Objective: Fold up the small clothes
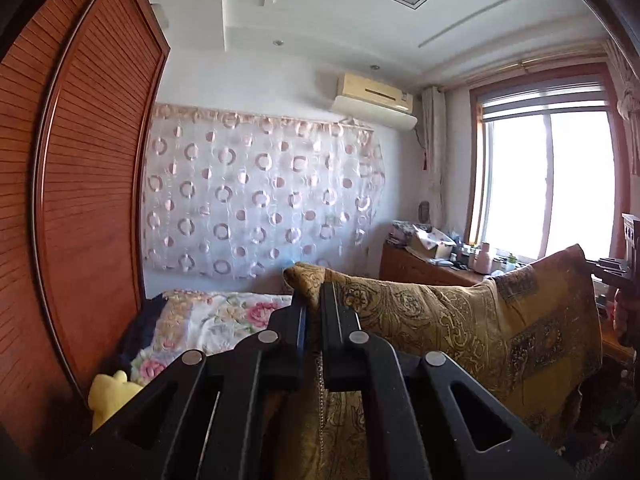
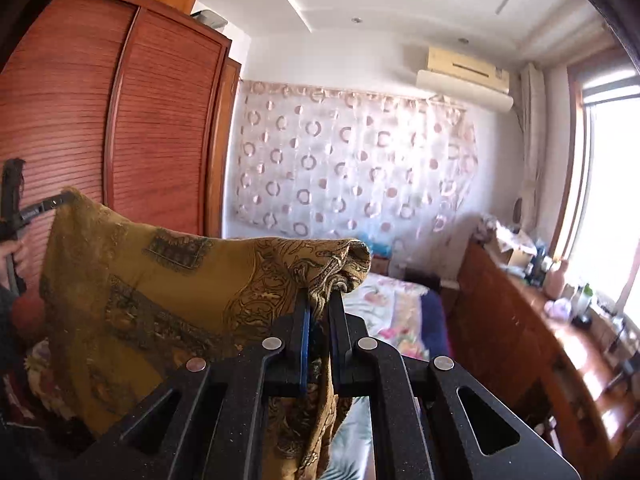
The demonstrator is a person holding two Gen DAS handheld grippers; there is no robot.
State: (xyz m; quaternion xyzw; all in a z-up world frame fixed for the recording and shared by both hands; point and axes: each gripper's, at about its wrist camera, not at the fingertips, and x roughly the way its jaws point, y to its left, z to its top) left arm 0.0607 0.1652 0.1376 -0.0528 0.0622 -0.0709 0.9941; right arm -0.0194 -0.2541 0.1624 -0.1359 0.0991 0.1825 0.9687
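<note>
A mustard-yellow cloth with dark paisley and square patterns [image 1: 460,320] hangs stretched in the air between my two grippers. My left gripper [image 1: 313,292] is shut on one top corner of it. My right gripper [image 2: 322,300] is shut on the other top corner; the cloth [image 2: 160,296] spreads away to the left and drapes down below the fingers. In the left wrist view the right gripper [image 1: 600,270] shows at the far right edge, at the cloth's far corner. In the right wrist view the left gripper [image 2: 64,200] shows at the far left, pinching the cloth's corner.
A bed with a floral cover [image 1: 224,320] lies below. A tall red-brown wardrobe [image 2: 120,128] stands on the left. A cluttered wooden dresser [image 2: 520,320] runs under the window [image 1: 548,184] on the right. A yellow plush toy [image 1: 108,396] lies by the bed.
</note>
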